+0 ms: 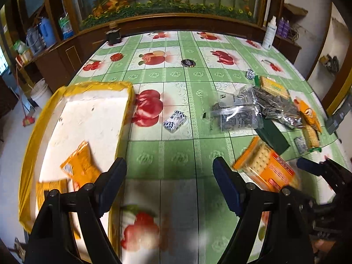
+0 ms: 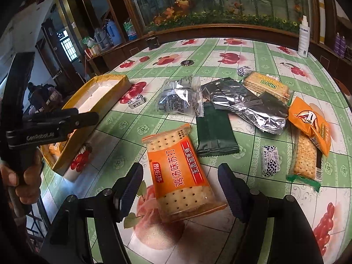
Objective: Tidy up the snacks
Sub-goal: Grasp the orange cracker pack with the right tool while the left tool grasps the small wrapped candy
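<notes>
Cracker pack (image 2: 179, 173) between spread fingers (image 2: 233, 194), untouched

The orange cracker pack (image 2: 179, 176) reads 优乐福 鸡汤味苏打; the left gripper (image 2: 52, 129) reads GenRobot.

We see a bench (image 2: 220, 50) in green fruit-print cloth, on it a yellow-edged tray (image 2: 72, 103), orange cracker pack (image 2: 178, 171), dark green packet (image 2: 214, 129), silver foil bag (image 2: 246, 105), clear sachet (image 2: 178, 96), white spray bottle (image 2: 304, 37)
</notes>
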{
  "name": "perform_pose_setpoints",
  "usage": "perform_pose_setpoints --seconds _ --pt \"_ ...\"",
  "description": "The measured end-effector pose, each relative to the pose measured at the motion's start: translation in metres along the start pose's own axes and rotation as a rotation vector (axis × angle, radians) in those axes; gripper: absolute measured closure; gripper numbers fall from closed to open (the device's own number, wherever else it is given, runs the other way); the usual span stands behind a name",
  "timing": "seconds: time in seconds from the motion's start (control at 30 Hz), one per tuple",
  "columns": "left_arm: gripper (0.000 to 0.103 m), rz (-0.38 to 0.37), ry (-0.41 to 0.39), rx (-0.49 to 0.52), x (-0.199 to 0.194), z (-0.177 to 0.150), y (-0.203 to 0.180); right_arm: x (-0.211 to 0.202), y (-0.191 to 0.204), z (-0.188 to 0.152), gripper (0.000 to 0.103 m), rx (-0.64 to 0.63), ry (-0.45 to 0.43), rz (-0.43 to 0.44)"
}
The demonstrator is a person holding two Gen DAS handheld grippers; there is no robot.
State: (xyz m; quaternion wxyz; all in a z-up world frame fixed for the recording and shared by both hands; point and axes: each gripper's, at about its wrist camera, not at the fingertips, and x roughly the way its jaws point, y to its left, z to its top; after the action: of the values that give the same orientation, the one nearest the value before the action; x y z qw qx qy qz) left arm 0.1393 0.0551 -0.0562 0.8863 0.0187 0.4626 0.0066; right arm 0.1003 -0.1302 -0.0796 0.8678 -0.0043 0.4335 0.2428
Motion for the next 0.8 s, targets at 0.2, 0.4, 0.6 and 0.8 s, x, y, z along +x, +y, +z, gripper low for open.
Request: perform_pose_setpoints --seconds 0.2,0.4,0.6,0.8 --pt "0.022 0.040 0.036 0.062 0.040 0.021 -0.014 0.018 0.000 -0.002 0.031 -0.025 0.028 -0.003" --pt "0.021 0.069 0.082 0.079 0.077 0.032 -0.013 0.034 0.006 0.002 0.031 -0.073 0.064 -0.007" --pt "0.069 -0.007 0.044 0.039 0.078 0.035 -0.007 0.044 0.016 0.005 0.033 -0.156 0.076 -0.062" --pt "0.087 -0.004 0.034 0.068 0.072 0.028 -0.016 0.045 0.021 0.003 0.048 -0.192 0.072 -0.102"
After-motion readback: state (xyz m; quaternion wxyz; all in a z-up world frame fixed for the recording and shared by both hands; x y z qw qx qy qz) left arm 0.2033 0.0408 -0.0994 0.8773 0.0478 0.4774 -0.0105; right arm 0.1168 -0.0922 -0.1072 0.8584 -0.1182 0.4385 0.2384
